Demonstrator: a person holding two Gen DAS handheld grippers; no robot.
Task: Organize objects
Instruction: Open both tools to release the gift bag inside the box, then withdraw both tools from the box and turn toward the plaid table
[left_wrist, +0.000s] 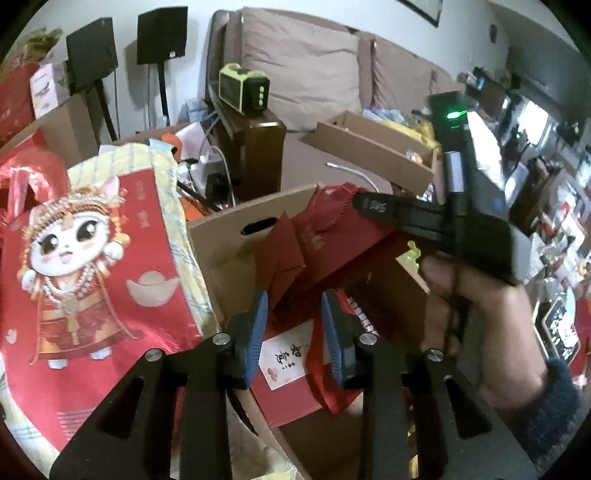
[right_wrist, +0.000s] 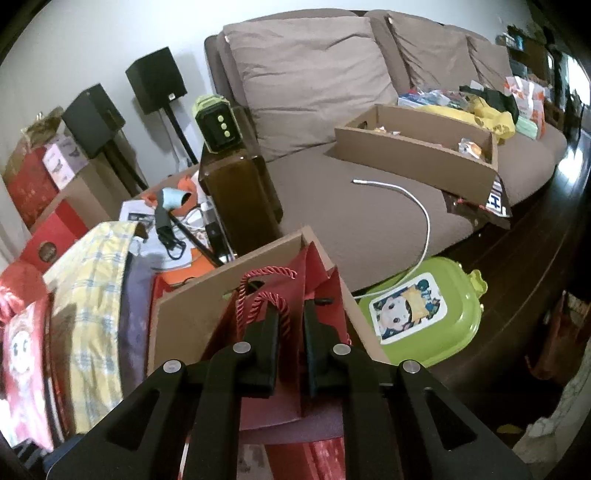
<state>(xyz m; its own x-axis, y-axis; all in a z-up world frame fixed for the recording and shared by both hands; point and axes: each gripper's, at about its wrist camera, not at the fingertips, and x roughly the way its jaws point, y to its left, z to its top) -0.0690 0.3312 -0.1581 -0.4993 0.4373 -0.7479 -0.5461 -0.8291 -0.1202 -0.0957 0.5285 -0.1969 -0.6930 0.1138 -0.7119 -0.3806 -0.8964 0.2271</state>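
The right gripper (right_wrist: 290, 317) has its jaws drawn nearly together around the rope handles of a red gift bag (right_wrist: 280, 314). The red cord loops over the left finger, and the bag's paper edge stands in the slot between the 2 fingers, so it appears pinched there. The bag hangs straight ahead of and below this gripper, upright, its mouth running across the view, inside the cardboard box (right_wrist: 192, 314). The left gripper (left_wrist: 294, 325) is spread with nothing between its blue pads. It hovers over the same box, with the red bags and envelopes just ahead of it. The right hand (left_wrist: 476, 306) is therefore the nearer one. The bag's lower half is hidden behind the fingers. Motion blur smears the right gripper's body in the left view.
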